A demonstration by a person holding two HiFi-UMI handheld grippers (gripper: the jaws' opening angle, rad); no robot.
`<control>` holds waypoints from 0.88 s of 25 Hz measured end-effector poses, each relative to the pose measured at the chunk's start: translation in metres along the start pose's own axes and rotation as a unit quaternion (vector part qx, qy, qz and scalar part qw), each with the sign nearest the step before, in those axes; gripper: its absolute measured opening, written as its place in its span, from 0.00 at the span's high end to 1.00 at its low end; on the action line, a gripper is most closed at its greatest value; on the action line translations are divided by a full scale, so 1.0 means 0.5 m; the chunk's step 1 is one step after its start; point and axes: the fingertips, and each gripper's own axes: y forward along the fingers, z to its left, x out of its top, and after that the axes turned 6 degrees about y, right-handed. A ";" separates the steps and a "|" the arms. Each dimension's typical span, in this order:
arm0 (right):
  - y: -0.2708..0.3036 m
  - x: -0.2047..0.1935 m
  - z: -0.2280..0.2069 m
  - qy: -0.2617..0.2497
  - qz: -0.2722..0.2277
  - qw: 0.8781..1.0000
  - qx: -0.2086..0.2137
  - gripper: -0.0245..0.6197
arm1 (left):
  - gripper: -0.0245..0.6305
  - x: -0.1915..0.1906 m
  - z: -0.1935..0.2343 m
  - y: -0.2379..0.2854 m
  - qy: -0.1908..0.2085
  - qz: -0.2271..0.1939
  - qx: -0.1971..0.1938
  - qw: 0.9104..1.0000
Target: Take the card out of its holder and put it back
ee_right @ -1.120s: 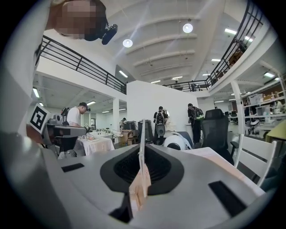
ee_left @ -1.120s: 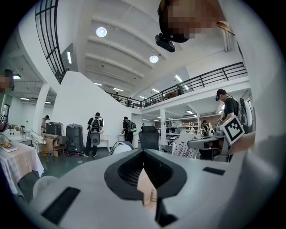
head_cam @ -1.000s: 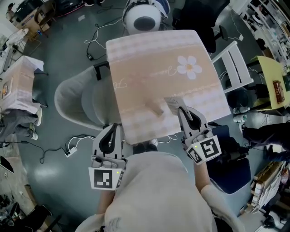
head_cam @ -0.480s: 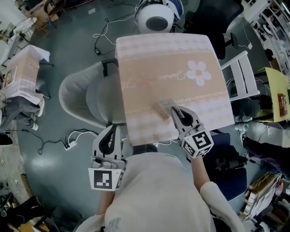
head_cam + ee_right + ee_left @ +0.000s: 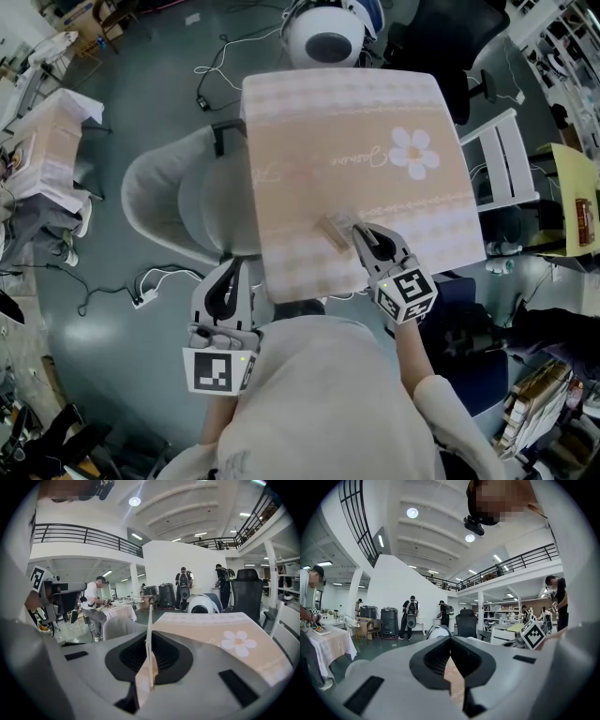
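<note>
A table [image 5: 319,122] under a pink cloth with a white flower stands before me. On its near part lies a small pale card holder [image 5: 332,228]. My right gripper [image 5: 360,233] is just right of the holder, shut on a thin pale card [image 5: 350,219] that reaches toward it. In the right gripper view the card [image 5: 150,620] stands edge-on between the pressed jaws of the gripper [image 5: 150,637], with the table [image 5: 211,625] beyond. My left gripper [image 5: 230,267] hangs off the table's near left corner, fingertips together and nothing in it; the left gripper view [image 5: 452,654] shows only a sliver of cloth past its jaws.
A grey padded chair [image 5: 169,202] sits against the table's left side. A white round unit [image 5: 323,42] and a black office chair [image 5: 441,37] stand at the far end. A white folding chair [image 5: 492,150] is on the right. Cables [image 5: 150,295] trail on the floor.
My right gripper has carried the card leftward, closer to the holder. The left gripper has stayed where it was.
</note>
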 end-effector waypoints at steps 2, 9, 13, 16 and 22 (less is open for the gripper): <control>0.003 -0.008 -0.004 -0.002 0.006 1.000 -0.002 0.92 | 0.95 0.000 0.000 0.002 -0.001 0.000 0.000 1.000; 0.016 -0.027 -0.010 -0.020 0.025 0.999 -0.002 0.92 | 0.95 -0.001 0.000 0.009 -0.002 0.002 0.000 1.000; 0.025 -0.036 -0.011 -0.023 0.029 0.999 0.002 0.92 | 0.95 -0.006 0.002 0.010 -0.001 0.002 0.000 1.000; 0.029 -0.039 -0.013 -0.022 0.028 0.999 0.004 0.92 | 0.95 -0.005 0.003 0.012 -0.001 0.001 0.001 1.000; 0.037 -0.038 -0.017 -0.019 0.032 0.999 0.008 0.92 | 0.95 -0.004 0.005 0.015 -0.002 0.003 0.002 1.000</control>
